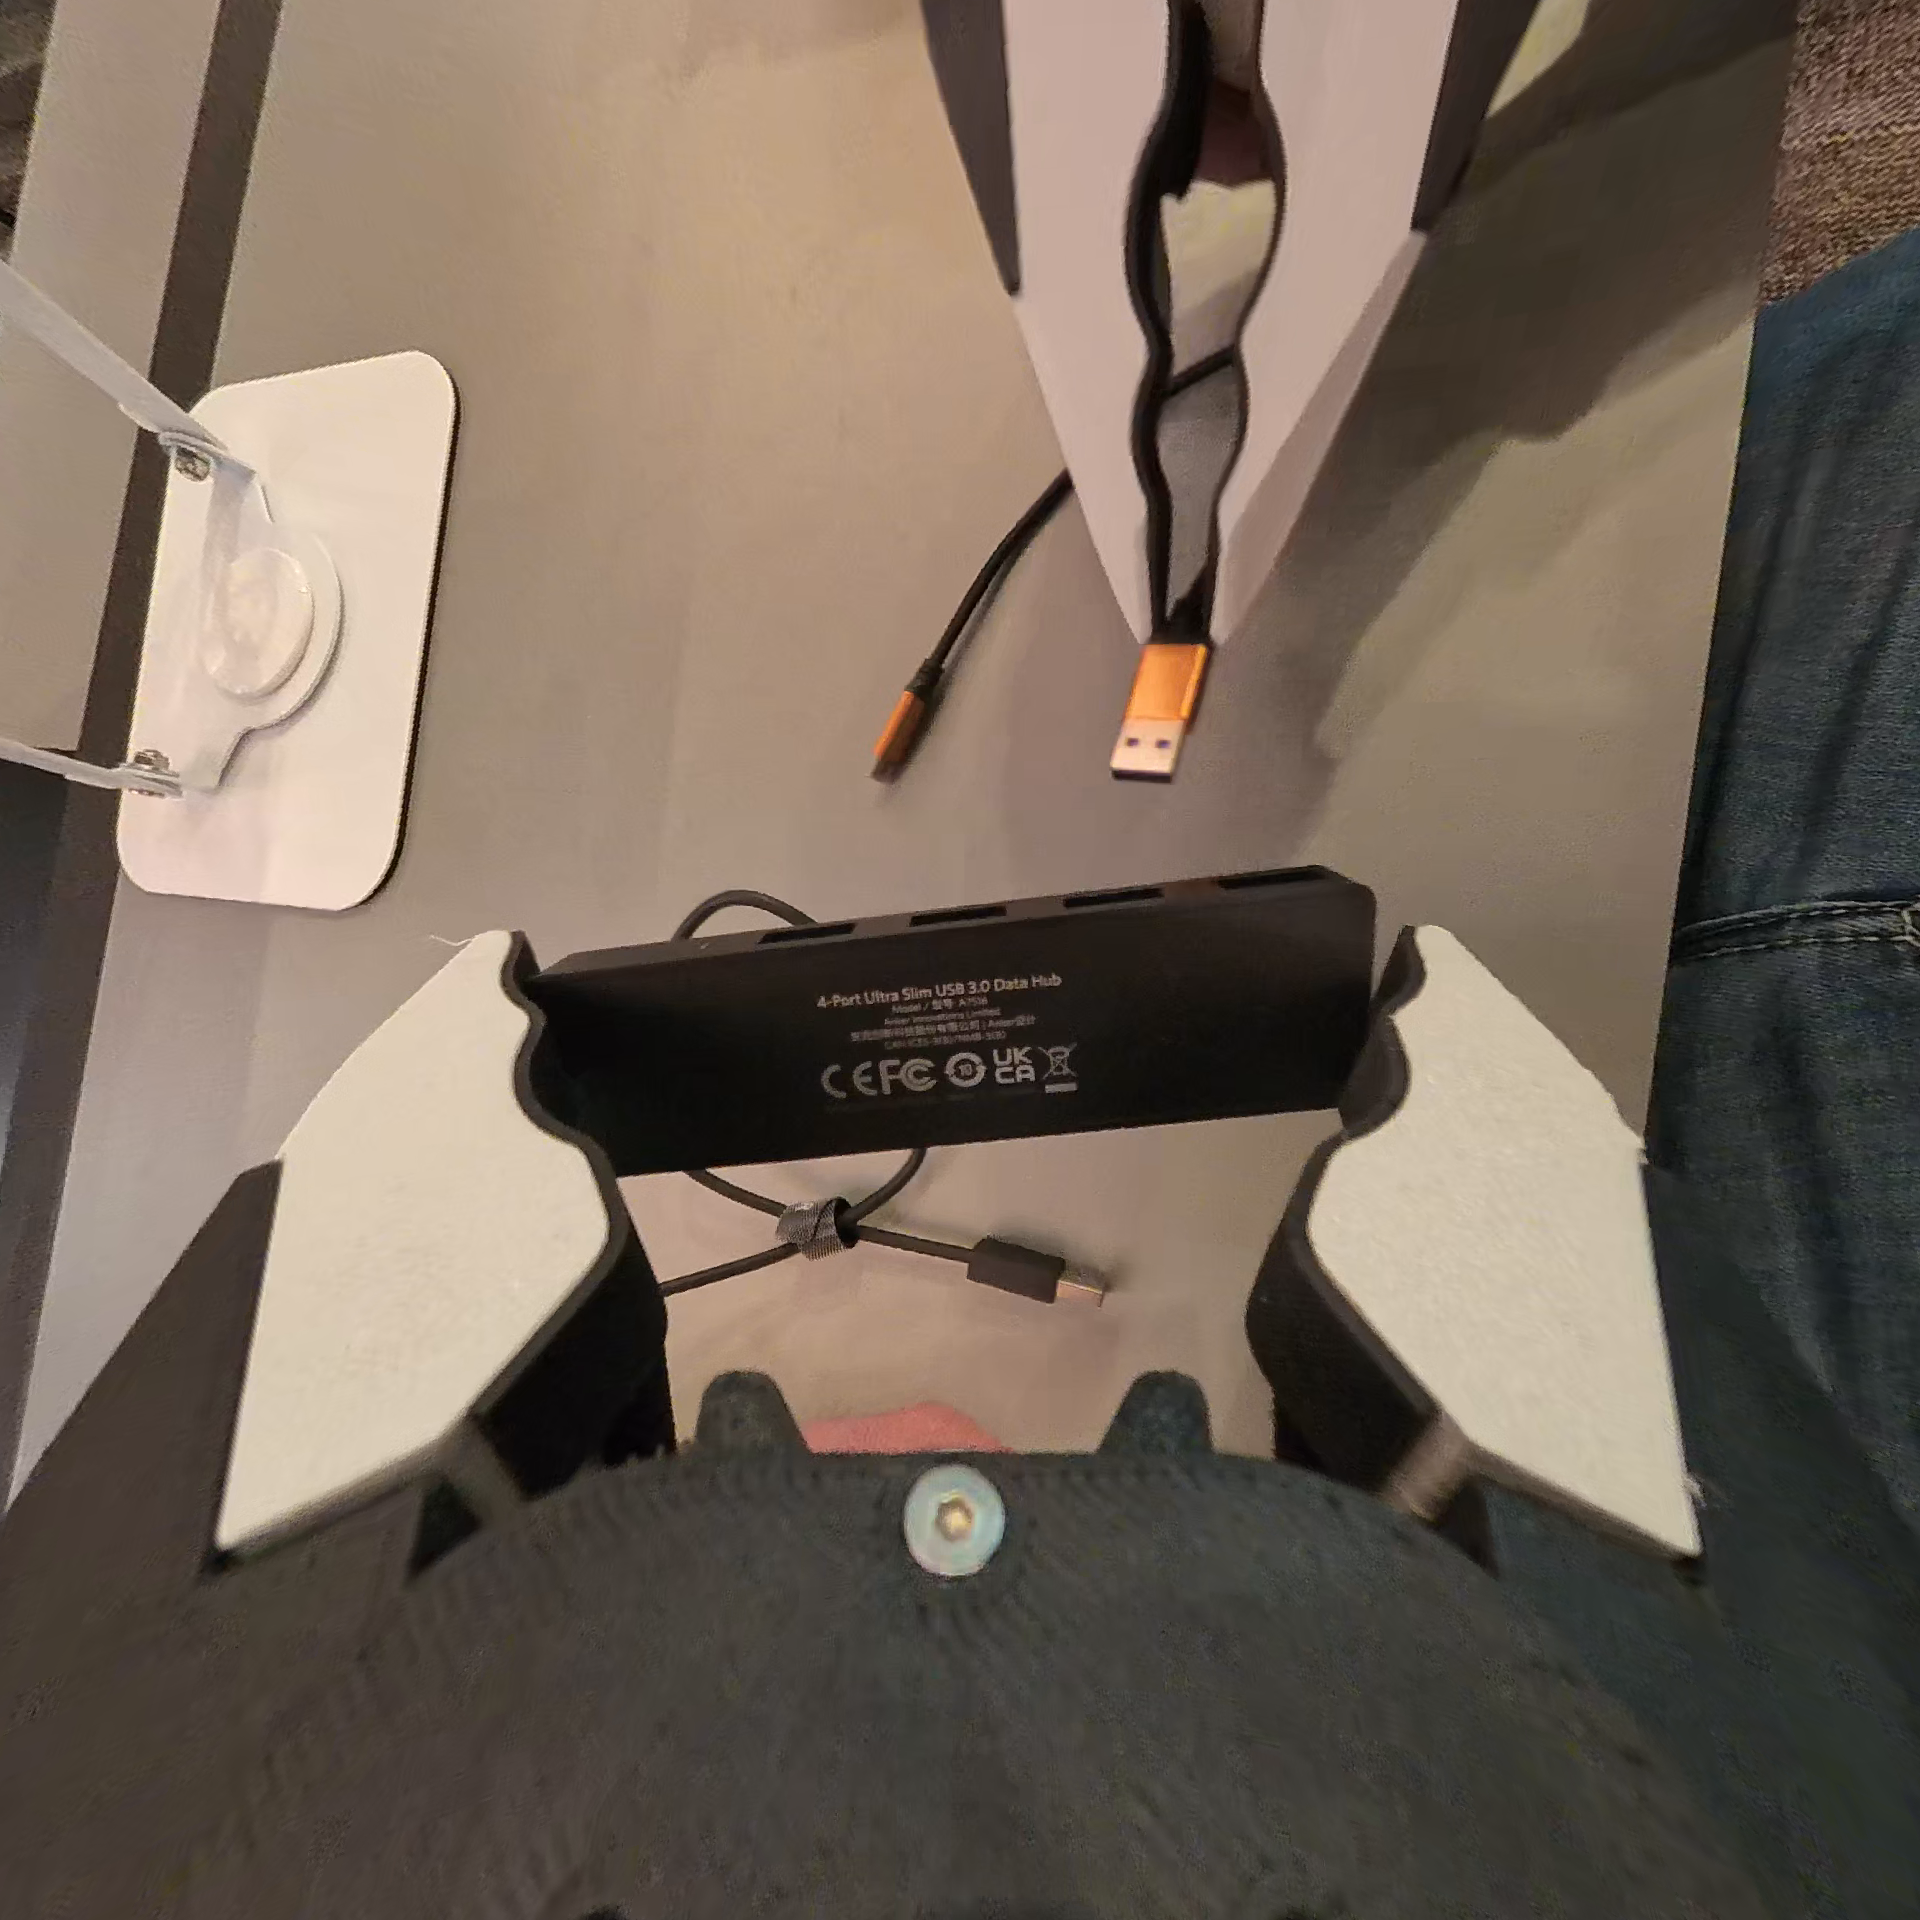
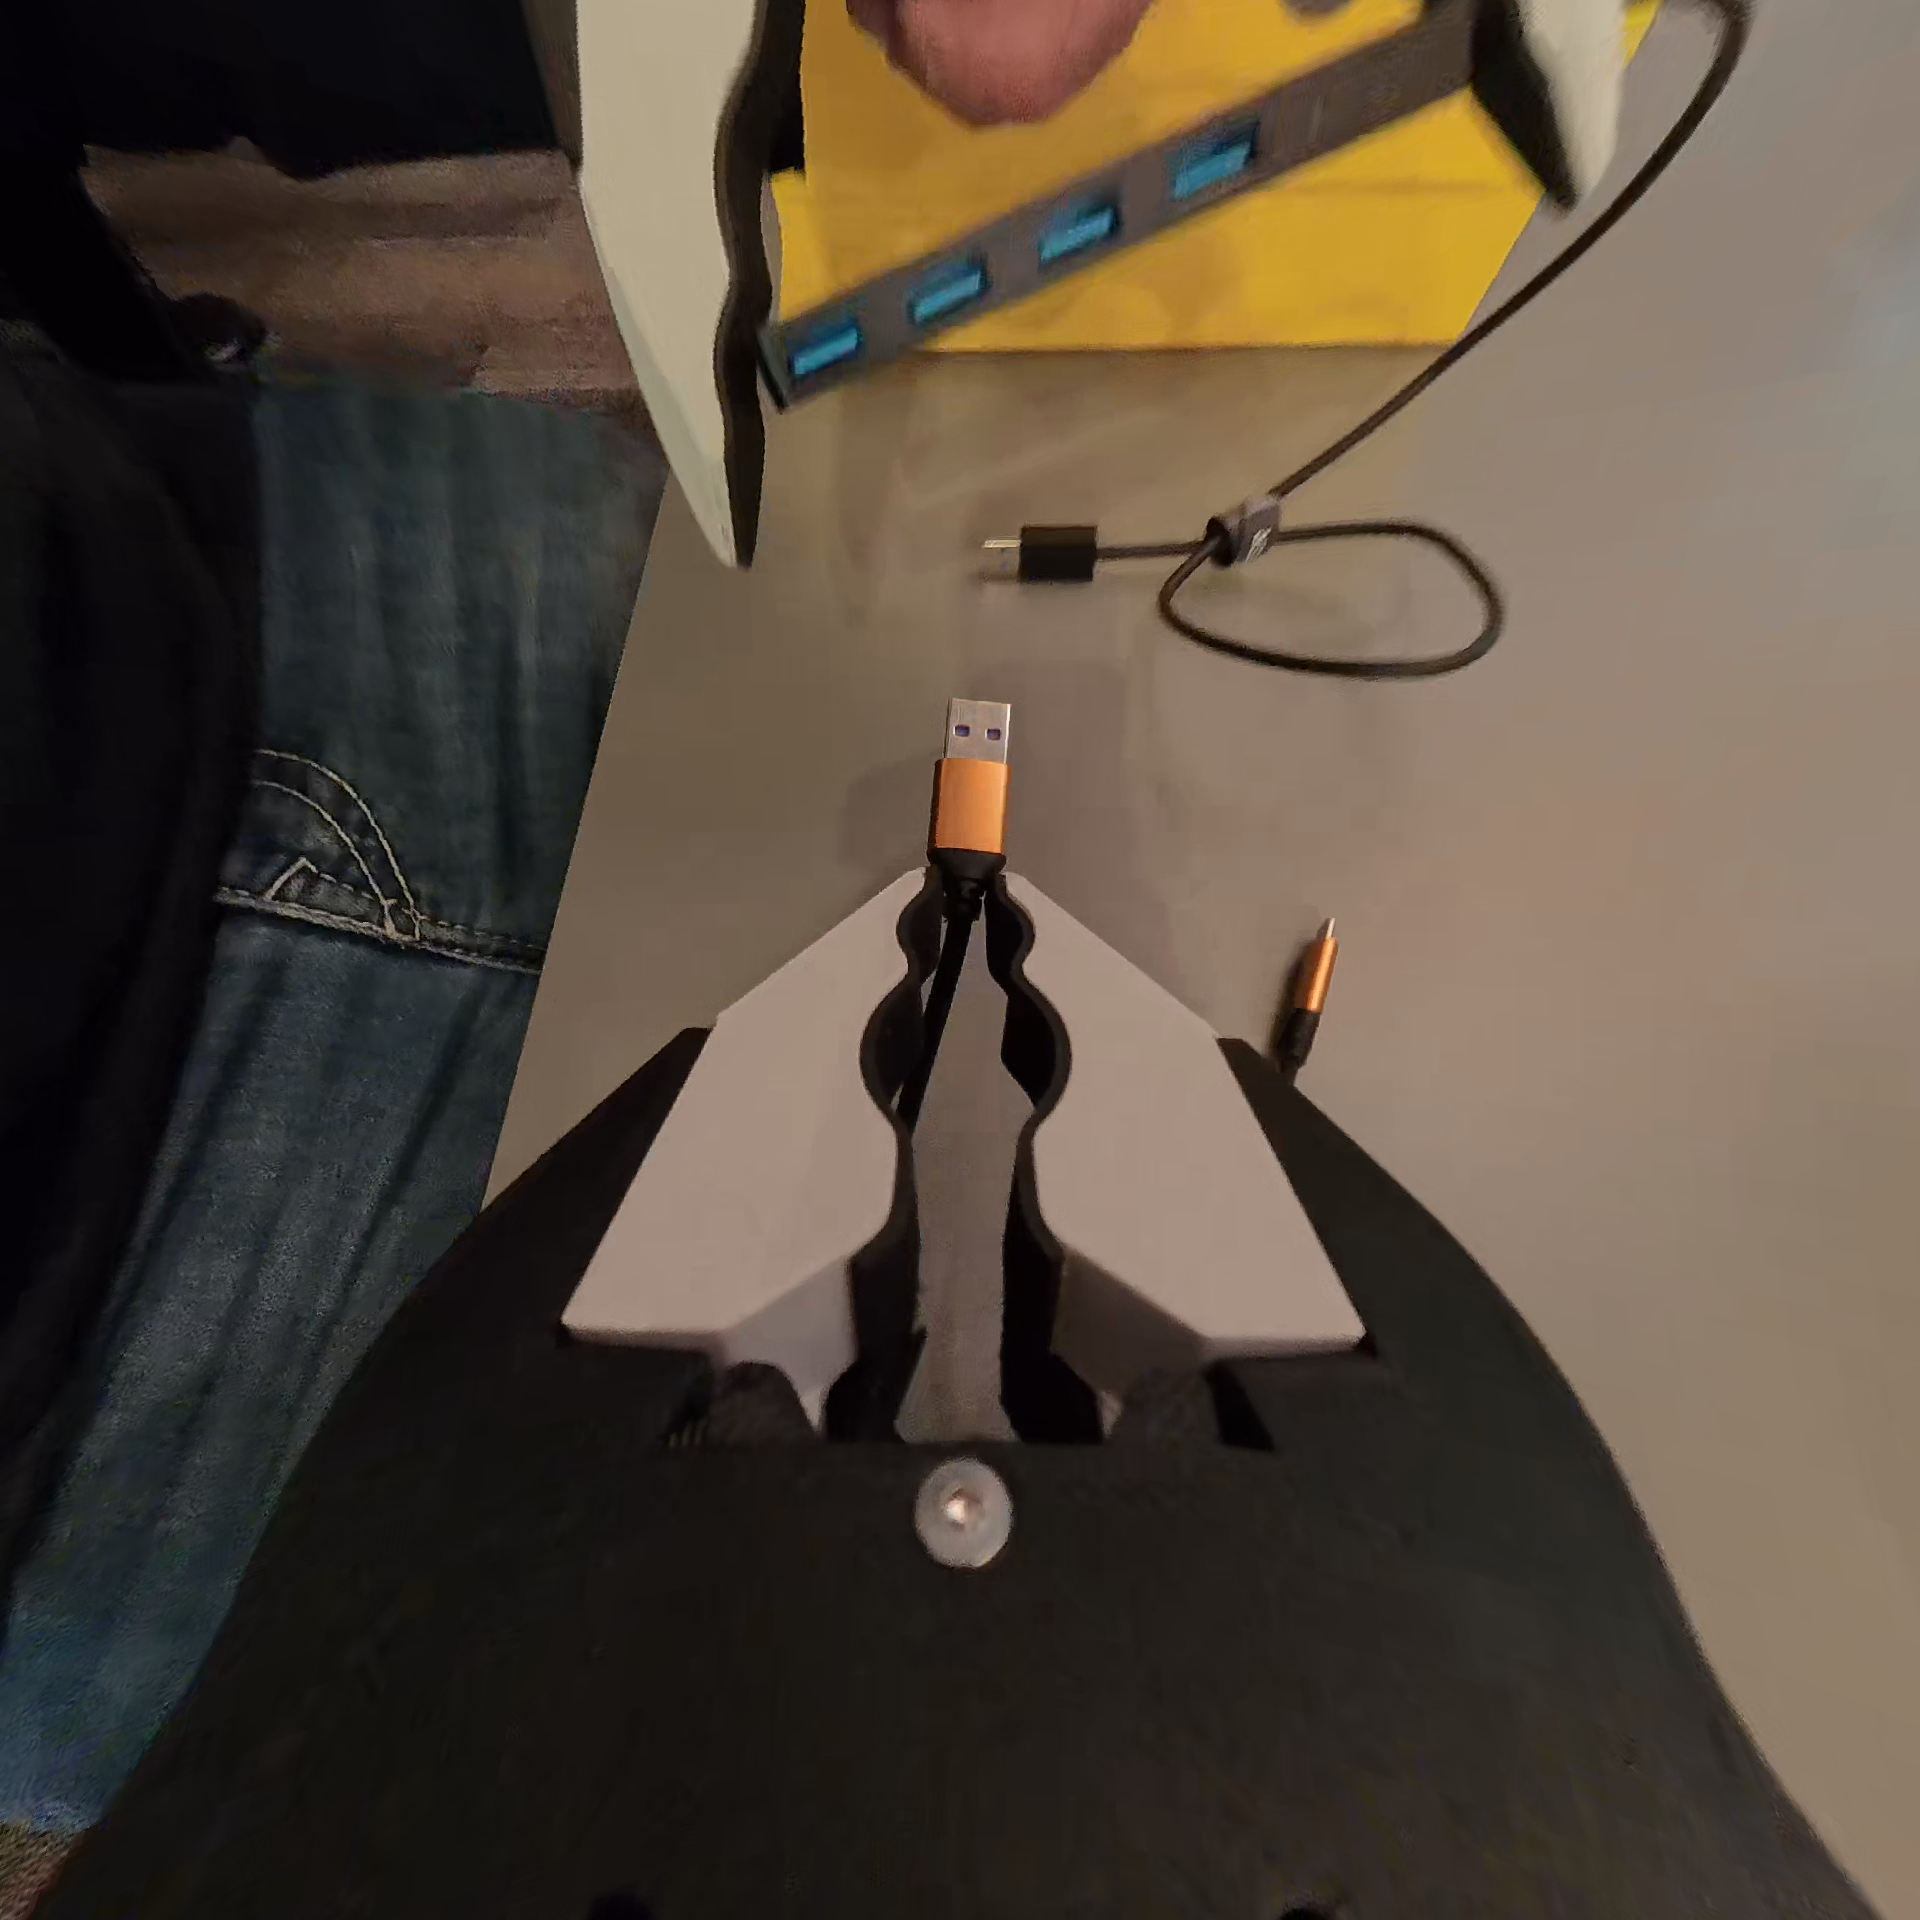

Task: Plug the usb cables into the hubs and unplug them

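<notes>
My left gripper (image 1: 951, 956) is shut on a black USB hub (image 1: 935, 1049), gripping its two short ends and holding it above the grey table, ports facing away. The hub's blue ports show in the right wrist view (image 2: 1039, 244). Its own black cable and plug (image 1: 1029, 1276) hang below. My right gripper (image 2: 966, 883) is shut on the black cable just behind an orange USB-A plug (image 2: 971, 800), which points at the hub with a gap between them. The same plug shows in the left wrist view (image 1: 1158, 717). The cable's other orange end (image 1: 902, 732) lies on the table.
A white stand base (image 1: 312, 623) with a clear mount sits at the table's left. A yellow box (image 2: 1195, 270) stands behind the hub. A person's jeans-clad leg (image 1: 1818, 831) is beside the table edge. The grippers' ends are close to 9 cm from one another.
</notes>
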{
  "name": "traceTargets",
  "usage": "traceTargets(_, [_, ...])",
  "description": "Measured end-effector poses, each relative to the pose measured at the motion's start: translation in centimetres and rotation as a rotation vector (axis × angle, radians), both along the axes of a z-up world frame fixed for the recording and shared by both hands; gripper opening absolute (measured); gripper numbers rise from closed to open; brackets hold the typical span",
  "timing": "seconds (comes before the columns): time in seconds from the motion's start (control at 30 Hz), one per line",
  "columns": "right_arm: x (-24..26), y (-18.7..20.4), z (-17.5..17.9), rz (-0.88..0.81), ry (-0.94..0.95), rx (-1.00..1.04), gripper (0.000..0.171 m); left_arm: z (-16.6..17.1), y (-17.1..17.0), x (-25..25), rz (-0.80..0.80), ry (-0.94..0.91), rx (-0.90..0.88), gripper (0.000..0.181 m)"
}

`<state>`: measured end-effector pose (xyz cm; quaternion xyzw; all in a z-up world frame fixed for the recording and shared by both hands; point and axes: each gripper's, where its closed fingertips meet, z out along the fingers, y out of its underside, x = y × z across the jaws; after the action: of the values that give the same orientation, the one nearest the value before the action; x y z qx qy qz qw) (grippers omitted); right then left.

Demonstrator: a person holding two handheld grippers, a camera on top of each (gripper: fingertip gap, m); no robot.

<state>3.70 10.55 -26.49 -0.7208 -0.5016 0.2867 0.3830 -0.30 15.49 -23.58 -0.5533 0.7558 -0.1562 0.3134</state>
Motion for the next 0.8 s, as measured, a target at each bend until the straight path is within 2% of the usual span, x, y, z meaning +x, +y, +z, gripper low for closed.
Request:
traceTargets(0.23, [-0.2,1.2,3.8,0.036,-0.009,0.096,0.005,-0.3,-0.7,0.3,-0.018,0.019,-0.020,0.142])
traceTargets(0.37, [-0.3,1.3,4.4,0.088,-0.047,0.094,0.005,-0.4,-1.0,0.3,-0.026,0.027,-0.027,0.142])
traceTargets(0.67, [1.3,-0.5,-2.6,0.210,-0.368,-0.032,0.005,-2.6,-2.1,0.3,-0.055,0.104,-0.039,0.142])
traceTargets(0.8, [1.3,-1.1,-4.8,0.164,-0.357,-0.079,0.006,-3.5,-3.0,0.6,-0.078,0.130,-0.050,0.142])
